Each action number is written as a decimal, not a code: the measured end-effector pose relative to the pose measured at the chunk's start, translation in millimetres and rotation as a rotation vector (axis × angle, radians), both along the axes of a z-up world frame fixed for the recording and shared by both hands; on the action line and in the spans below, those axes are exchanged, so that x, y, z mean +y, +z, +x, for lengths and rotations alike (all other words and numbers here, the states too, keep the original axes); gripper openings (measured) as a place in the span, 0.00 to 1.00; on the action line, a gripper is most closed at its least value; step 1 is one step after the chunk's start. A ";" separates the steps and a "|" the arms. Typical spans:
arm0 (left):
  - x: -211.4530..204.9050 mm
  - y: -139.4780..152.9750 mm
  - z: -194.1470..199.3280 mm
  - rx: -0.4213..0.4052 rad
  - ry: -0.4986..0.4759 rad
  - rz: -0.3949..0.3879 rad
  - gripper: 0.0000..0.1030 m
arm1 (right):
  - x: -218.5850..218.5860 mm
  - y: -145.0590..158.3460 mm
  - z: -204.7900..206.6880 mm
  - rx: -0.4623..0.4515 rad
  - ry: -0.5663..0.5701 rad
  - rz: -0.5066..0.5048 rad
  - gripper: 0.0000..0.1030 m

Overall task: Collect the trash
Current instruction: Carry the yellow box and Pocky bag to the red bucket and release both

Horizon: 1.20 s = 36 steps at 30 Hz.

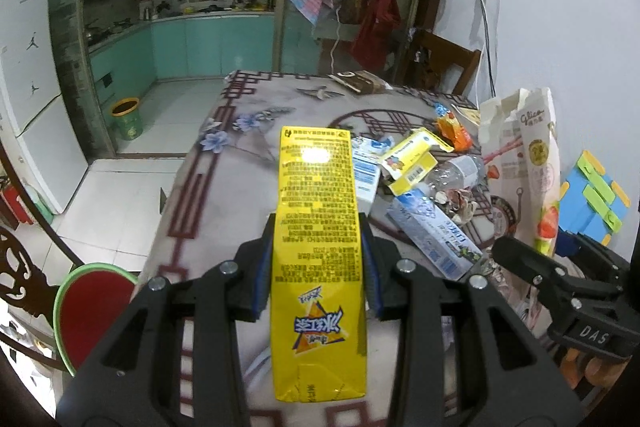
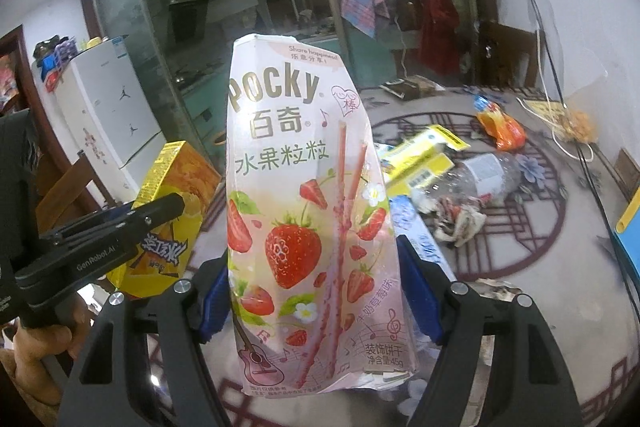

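Far left, on the floor by the kitchen doorway, a yellow-rimmed green bin [image 1: 127,119] stands well apart from the table [image 1: 224,195]. Looks like the likely drop spot, but that's a guess; can't see what's in it. Nearer, a red stool [image 1: 94,307] w/ green rim sits just beside the table edge.

Left gripper [image 1: 318,259]: fingers closed on a yellow drink carton [image 1: 316,211], pads pressing both long sides, carton lifted clear of the tablecloth & pointing away from the camera. In the right wrist view the same carton shows at the left, in the other tool's jaws, w/ part of the person's hand [image 2: 36,351] below it.

Right gripper [image 2: 316,291]: blue pads clamped on both edges of a pink strawberry biscuit box [image 2: 304,211], held upright, top torn open, off the table.

So 2 pieces are picked up, neither binned yet.

Still on the table, mid to right: a white & blue carton [image 1: 366,171] lying flat, a yellow & white box [image 1: 412,159] flattened open, a blue toothpaste box [image 1: 436,231] nearest the grippers, a crushed clear bottle [image 1: 456,173] touching a crumpled wrapper [image 1: 456,199], an orange snack bag [image 1: 454,133] farther back. At the far edge a brown packet [image 1: 356,81]; whether that's trash, can't tell.

Judgement: early-to-mid stage. Both hands full, approx 6 items left in a loose pile, nothing visibly disposed of. Next leg prob. means carrying these two to a bin, then coming back for the pile.
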<state>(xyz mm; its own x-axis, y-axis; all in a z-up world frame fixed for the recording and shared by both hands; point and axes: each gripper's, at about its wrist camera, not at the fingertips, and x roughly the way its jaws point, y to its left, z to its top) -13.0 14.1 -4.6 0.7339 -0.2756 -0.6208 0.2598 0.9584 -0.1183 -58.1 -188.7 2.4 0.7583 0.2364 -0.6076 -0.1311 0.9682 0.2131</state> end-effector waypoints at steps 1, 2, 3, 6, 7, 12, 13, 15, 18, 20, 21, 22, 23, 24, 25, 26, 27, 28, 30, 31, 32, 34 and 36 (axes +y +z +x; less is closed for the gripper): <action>3.2 0.6 -1.9 -0.001 0.004 -0.001 0.35 | 4.2 0.9 -0.2 -0.002 0.006 -0.002 0.69; 7.1 1.0 -3.5 -0.002 0.009 -0.003 0.35 | 8.3 1.4 -0.4 -0.004 0.012 -0.005 0.69; 13.3 2.0 -5.4 -0.005 0.017 -0.005 0.35 | 12.2 1.6 -0.6 -0.006 0.017 -0.008 0.69; 27.8 3.8 -9.5 -0.010 0.031 -0.013 0.35 | 23.6 2.0 0.5 -0.005 0.034 -0.013 0.69; 32.0 4.2 -10.9 -0.010 0.036 -0.016 0.35 | 27.1 1.4 1.3 -0.002 0.039 -0.013 0.69; 53.1 6.0 -15.1 -0.015 0.064 -0.018 0.35 | 44.1 2.0 2.8 0.001 0.056 -0.015 0.69; 56.8 6.1 -15.9 -0.016 0.071 -0.015 0.35 | 46.8 1.9 2.5 0.000 0.059 -0.017 0.69; 64.3 6.5 -17.0 -0.018 0.083 -0.011 0.35 | 52.2 1.7 2.4 -0.002 0.066 -0.021 0.69; 76.6 7.6 -20.4 -0.022 0.101 -0.015 0.35 | 62.8 1.2 3.3 0.000 0.082 -0.026 0.69; 85.2 7.3 -22.6 -0.024 0.116 -0.013 0.35 | 68.7 -0.6 4.3 0.005 0.092 -0.027 0.69; 89.8 6.7 -22.7 -0.023 0.127 -0.011 0.35 | 71.6 -1.3 4.6 0.007 0.096 -0.027 0.69; 92.6 5.3 -23.9 -0.020 0.137 -0.011 0.35 | 75.6 -2.2 5.2 0.008 0.103 -0.028 0.69; 96.4 4.2 -23.7 -0.015 0.145 -0.012 0.35 | 79.4 -2.9 5.9 0.010 0.110 -0.030 0.69; 99.5 3.3 -21.0 -0.009 0.156 -0.013 0.35 | 83.6 -3.9 6.8 0.012 0.119 -0.033 0.69; 103.3 2.1 -20.8 -0.006 0.165 -0.013 0.35 | 85.9 -5.3 7.0 0.013 0.124 -0.033 0.69; 106.5 0.7 -20.6 -0.002 0.174 -0.011 0.35 | 88.7 -6.5 7.6 0.015 0.131 -0.033 0.69; 111.3 -1.4 -19.7 0.005 0.186 -0.011 0.35 | 93.0 -8.0 8.9 0.019 0.141 -0.033 0.69; 115.4 -2.9 -20.1 0.010 0.194 -0.013 0.35 | 96.2 -9.3 9.8 0.023 0.147 -0.032 0.69; 124.2 -4.6 -21.1 0.017 0.208 -0.019 0.35 | 101.3 -12.0 11.7 0.029 0.160 -0.028 0.69; 127.9 -5.2 -21.1 0.018 0.216 -0.019 0.35 | 105.6 -13.8 12.9 0.034 0.169 -0.027 0.69; 131.7 -5.8 -22.0 0.018 0.221 -0.020 0.35 | 109.1 -15.1 13.3 0.037 0.176 -0.026 0.69; 138.3 -6.5 -23.0 0.017 0.233 -0.026 0.35 | 117.1 -17.8 15.9 0.044 0.193 -0.022 0.69; 143.8 -7.4 -23.8 0.018 0.247 -0.025 0.35 | 123.3 -19.1 17.3 0.050 0.208 -0.016 0.69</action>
<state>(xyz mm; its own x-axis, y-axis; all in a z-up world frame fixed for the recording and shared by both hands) -36.9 158.0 -12.1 0.7699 -0.1042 -0.6296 0.0154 0.9893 -0.1449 -40.8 -65.4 -16.7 0.6634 0.3744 -0.6479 -0.3180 0.9248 0.2089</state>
